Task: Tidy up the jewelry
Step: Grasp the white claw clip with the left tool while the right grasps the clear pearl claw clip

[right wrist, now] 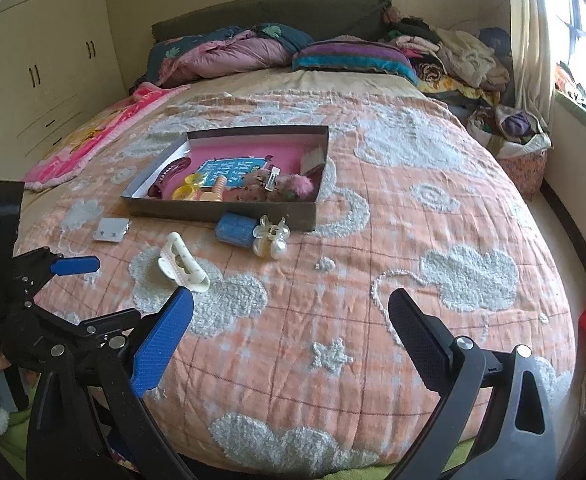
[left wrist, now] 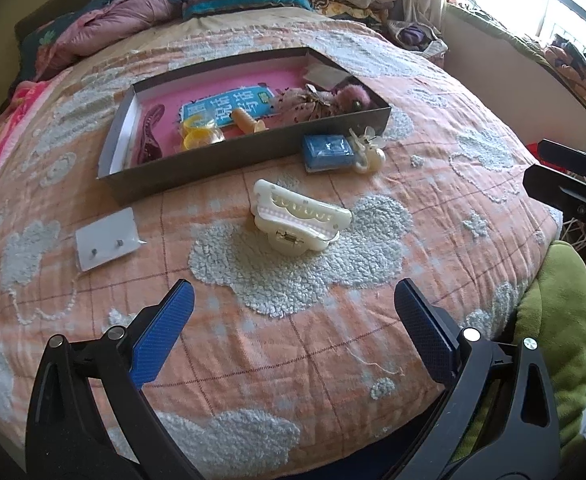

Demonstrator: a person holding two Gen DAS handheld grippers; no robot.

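Cream hair claw [left wrist: 300,216] lies on its side, near the shallow box [left wrist: 213,164] of trinkets.

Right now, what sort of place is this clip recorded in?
Most likely a home bedroom: a quilted bed with pillows at its headboard, built-in wardrobes beside it, and piled clothes near the window.

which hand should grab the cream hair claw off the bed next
Left. The left tool is open and aimed straight at the cream hair claw just ahead of it. The right tool, also open, sits farther off, with the claw off to its left.
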